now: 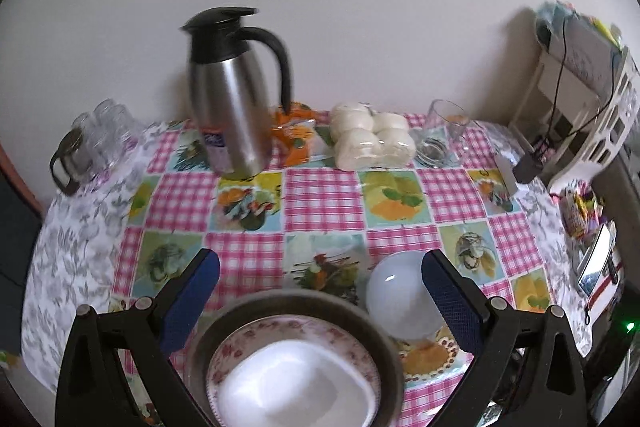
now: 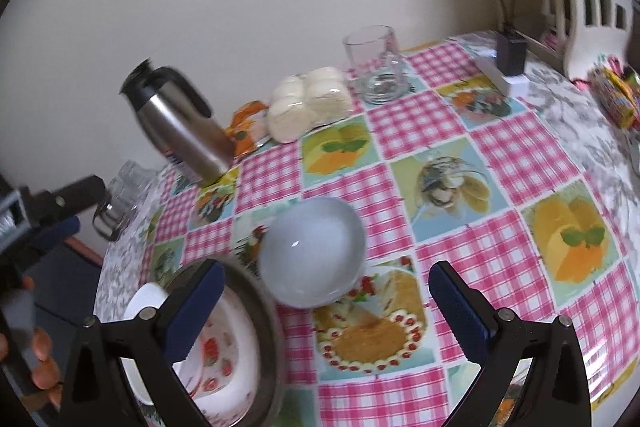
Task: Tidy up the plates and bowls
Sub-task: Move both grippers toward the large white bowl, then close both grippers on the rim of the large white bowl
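A stack sits at the near edge of the table: a dark grey plate (image 1: 372,327) at the bottom, a pink flowered plate (image 1: 248,343) on it, and a white dish (image 1: 296,383) on top. A pale blue-white bowl (image 1: 400,295) stands just to its right. My left gripper (image 1: 320,295) is open above the stack, holding nothing. In the right wrist view my right gripper (image 2: 324,303) is open over the bowl (image 2: 312,251), with its left finger (image 2: 192,311) above the grey plate (image 2: 260,307). The strawberry-patterned plate (image 2: 224,355) and white dish (image 2: 146,297) show there too.
A steel thermos jug (image 1: 232,99) stands at the back, beside an orange packet (image 1: 294,131) and wrapped white buns (image 1: 372,139). A drinking glass (image 1: 444,135), glass jars (image 1: 100,139), a power adapter (image 2: 510,57) and a white basket (image 1: 600,115) line the table's edges.
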